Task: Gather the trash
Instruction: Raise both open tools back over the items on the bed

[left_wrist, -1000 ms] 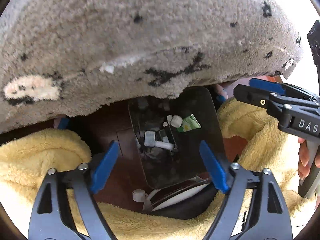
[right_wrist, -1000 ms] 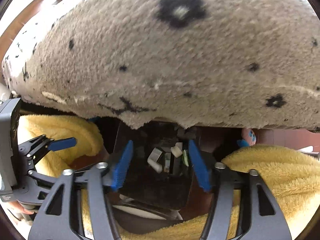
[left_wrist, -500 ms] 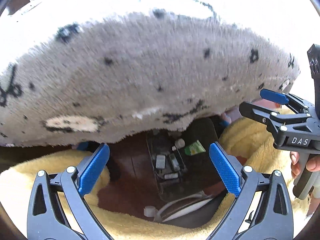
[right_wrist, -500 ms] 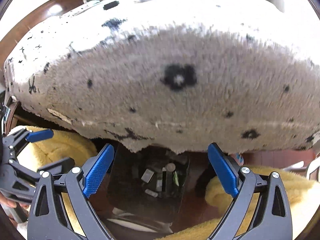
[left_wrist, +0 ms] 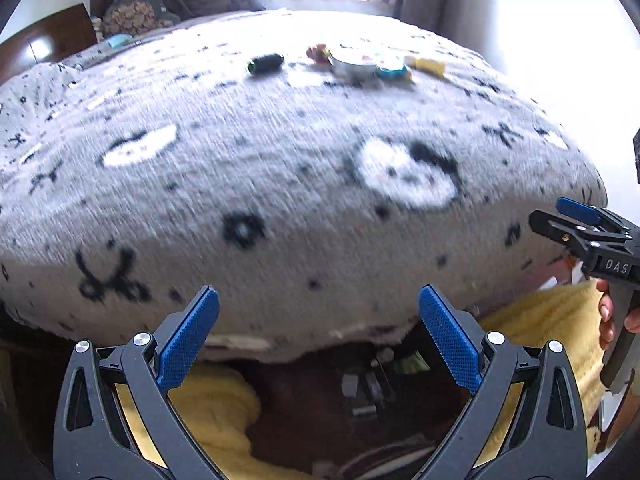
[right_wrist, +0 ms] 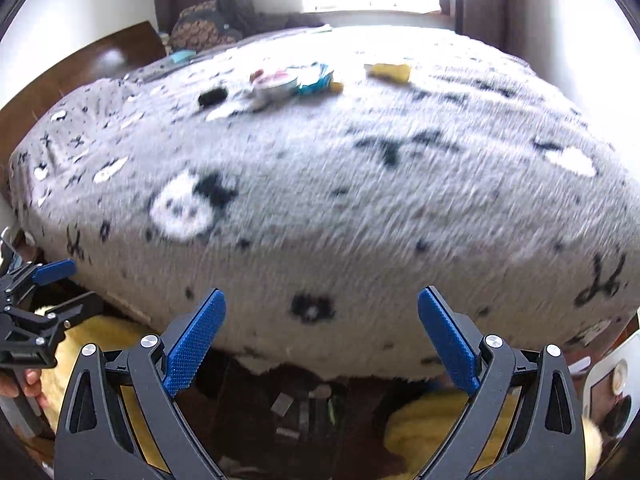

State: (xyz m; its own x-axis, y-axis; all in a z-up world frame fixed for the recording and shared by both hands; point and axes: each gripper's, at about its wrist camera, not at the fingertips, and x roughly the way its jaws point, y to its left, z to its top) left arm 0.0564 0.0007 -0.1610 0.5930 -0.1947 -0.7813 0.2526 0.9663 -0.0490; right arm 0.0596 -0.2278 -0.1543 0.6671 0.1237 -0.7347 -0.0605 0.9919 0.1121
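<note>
**Q:** What's on the bed, left to right?

**Me:** In the left wrist view, far side of the grey patterned blanket (left_wrist: 280, 184): a dark cylinder (left_wrist: 265, 63), a small reddish scrap (left_wrist: 318, 53), a round foil-rimmed lid or tub (left_wrist: 354, 63), a blue wrapper (left_wrist: 394, 71) touching it, then a yellow piece (left_wrist: 430, 65). All blurred, so names are guesses.

**Q:** Your grippers?

**Me:** Left gripper (left_wrist: 318, 340) spread wide, nothing between the pads. Right gripper (right_wrist: 320, 344) also wide and empty. Both hover at the near edge of the bed, well apart from the trash. Below me sits a dark bin (left_wrist: 372, 396) with bits already inside, flanked by yellow fleece (left_wrist: 216, 404).

**Q:** How will the pieces handle?

**Me:** Judging only: all light. The wrapper looks thin and crinkly, likely slippery; I'd pinch a raised fold, not the flat face. The tub probably dents, so grip across the rim gently. The cylinder may roll on pile; close across its middle. The yellow piece looks soft; take it broadside.

**Q:** Risk?

**Me:** Snagging blanket pile with the pads.
</note>
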